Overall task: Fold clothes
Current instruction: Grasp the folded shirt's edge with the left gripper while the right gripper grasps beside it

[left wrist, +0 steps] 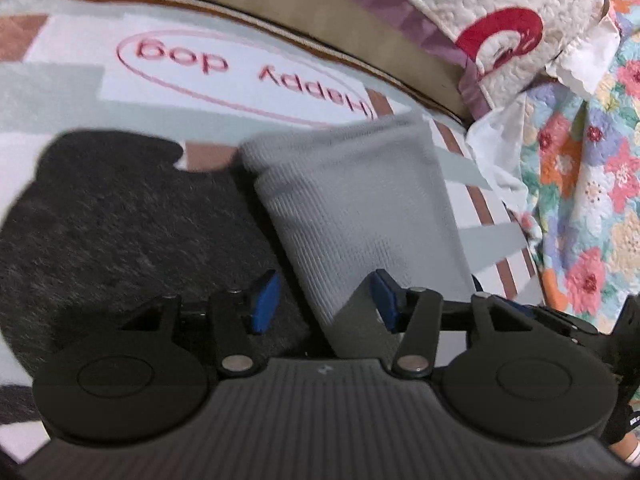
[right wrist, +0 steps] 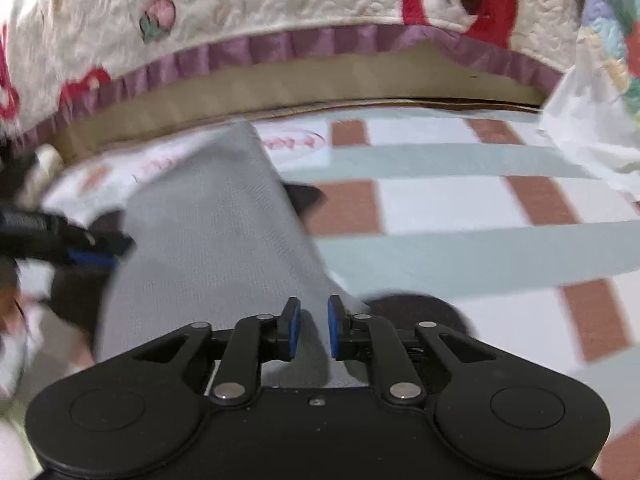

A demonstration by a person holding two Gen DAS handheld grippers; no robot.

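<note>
Grey ribbed knit, the folded grey garment (left wrist: pixel 352 208), lying across the middle of the left wrist view and running from the lower centre up toward the upper middle. Resting partly on a dark fuzzy garment (left wrist: pixel 120 216) that fills the left half of that frame. Both spread on a checked mat (left wrist: pixel 72 80) in white, pale green and brown, printed with "Happy dog" inside a pink oval, seen upside down at upper left.

Left gripper (left wrist: pixel 324 300) at lower centre, jaws apart, blue pads clear of the cloth on either side; grey fabric between them but not pinched.

Right gripper (right wrist: pixel 314 328) at lower centre of the right wrist view, jaws parted by a narrow gap, grey garment (right wrist: pixel 208 248) showing through that gap, pads not pressing on it. Same garment stretching from there up to the upper left middle. Left gripper's blue-tipped finger (right wrist: pixel 92 256) visible at the left edge, just beside the grey cloth.

Cream quilted blanket (right wrist: pixel 280 0) with red bear patches and a purple frill along the top of the frame. Floral quilt (left wrist: pixel 592 184) down the right edge of the left wrist view.
</note>
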